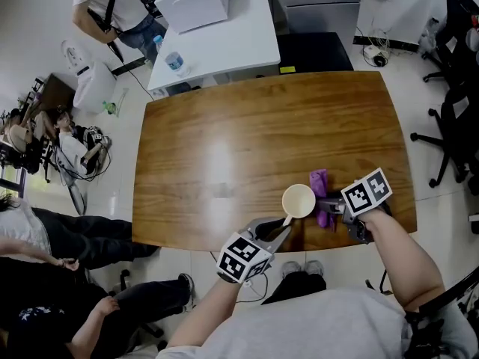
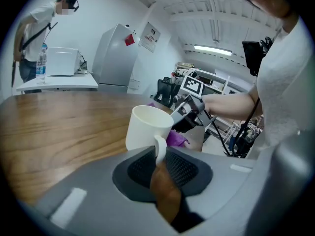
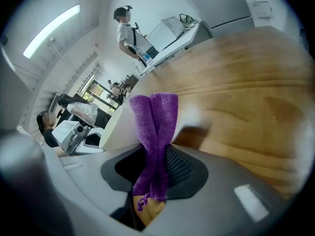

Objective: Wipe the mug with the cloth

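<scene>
A white mug (image 1: 299,200) is held over the front edge of the wooden table (image 1: 247,140). My left gripper (image 2: 160,154) is shut on the mug's handle (image 2: 159,146), and the mug (image 2: 146,128) stands upright beyond the jaws. My right gripper (image 3: 157,156) is shut on a purple cloth (image 3: 156,127), whose folded end sticks out past the fingers and lies against the mug's side (image 3: 114,131). In the head view the cloth (image 1: 320,187) sits just right of the mug, with the right gripper (image 1: 335,206) behind it and the left gripper (image 1: 275,230) below the mug.
Behind the wooden table stands a white table (image 1: 224,43) with a white machine (image 1: 193,2) and a water bottle (image 1: 174,62). A person (image 1: 112,6) stands by it. Other people sit at the left (image 1: 67,223). Office chairs (image 1: 453,118) are at the right.
</scene>
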Tool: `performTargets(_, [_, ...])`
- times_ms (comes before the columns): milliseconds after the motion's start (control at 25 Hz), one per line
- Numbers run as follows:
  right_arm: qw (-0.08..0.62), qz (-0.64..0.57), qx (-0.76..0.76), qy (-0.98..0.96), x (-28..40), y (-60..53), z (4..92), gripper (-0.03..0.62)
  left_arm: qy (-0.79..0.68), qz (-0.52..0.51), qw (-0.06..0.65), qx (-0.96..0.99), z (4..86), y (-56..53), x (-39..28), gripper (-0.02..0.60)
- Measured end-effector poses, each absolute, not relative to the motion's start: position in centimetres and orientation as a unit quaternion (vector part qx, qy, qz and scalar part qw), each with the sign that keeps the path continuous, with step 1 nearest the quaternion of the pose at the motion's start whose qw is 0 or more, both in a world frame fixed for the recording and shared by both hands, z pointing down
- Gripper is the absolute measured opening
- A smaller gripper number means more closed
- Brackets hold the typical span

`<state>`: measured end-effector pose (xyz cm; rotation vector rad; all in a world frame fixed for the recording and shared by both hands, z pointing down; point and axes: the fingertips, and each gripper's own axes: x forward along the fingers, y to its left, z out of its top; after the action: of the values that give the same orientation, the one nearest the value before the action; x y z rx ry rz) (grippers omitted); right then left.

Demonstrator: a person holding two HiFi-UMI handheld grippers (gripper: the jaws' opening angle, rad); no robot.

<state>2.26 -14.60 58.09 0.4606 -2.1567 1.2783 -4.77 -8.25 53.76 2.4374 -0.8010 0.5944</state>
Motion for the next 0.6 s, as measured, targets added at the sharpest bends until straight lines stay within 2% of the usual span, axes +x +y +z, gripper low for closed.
performTargets(280, [0.290, 0.477, 0.178, -0.811, 2.8, -14.8, 57.5, 0.121, -0.299, 0.219, 0.251, 0.894, 53.6, -8.1, -5.0, 0.061])
performTargets(600, [0.228, 0.465, 0.174, -0.837, 2.5, -16.7, 52.1, 0.121, -0.328, 0.214, 0.252, 0.885, 53.6, -9.2, -8.0, 0.071])
